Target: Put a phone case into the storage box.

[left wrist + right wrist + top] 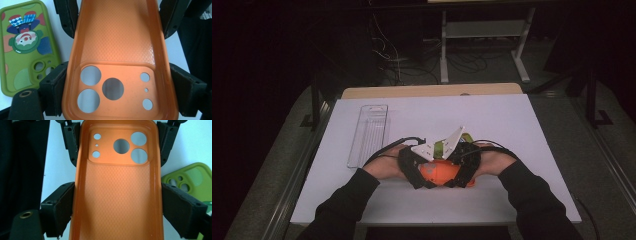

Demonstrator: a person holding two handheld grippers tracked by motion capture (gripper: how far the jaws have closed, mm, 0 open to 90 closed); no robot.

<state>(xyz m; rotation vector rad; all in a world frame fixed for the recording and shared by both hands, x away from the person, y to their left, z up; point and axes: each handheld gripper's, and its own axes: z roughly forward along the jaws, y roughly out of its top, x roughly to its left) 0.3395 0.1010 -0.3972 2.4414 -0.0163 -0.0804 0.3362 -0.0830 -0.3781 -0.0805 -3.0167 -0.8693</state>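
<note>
An orange phone case [439, 172] is held between both grippers near the table's front middle, its inside facing the cameras. In the left gripper view my left gripper [117, 85] is shut on the orange case [112, 50] at its camera-hole end, pads against both long sides. My right gripper [117, 207] grips the other end of the orange case [117, 195] the same way. In the high view the left gripper [414, 170] and right gripper [464, 167] face each other. A green phone case [25, 47] with a cartoon figure lies flat beside them, also the green case [190, 177].
A clear plastic tray [369, 132] lies at the left of the white sheet [512, 125] that covers the table. The wooden table edge [432, 91] shows at the back. Beyond it are cables and the legs of a stand on a dark floor.
</note>
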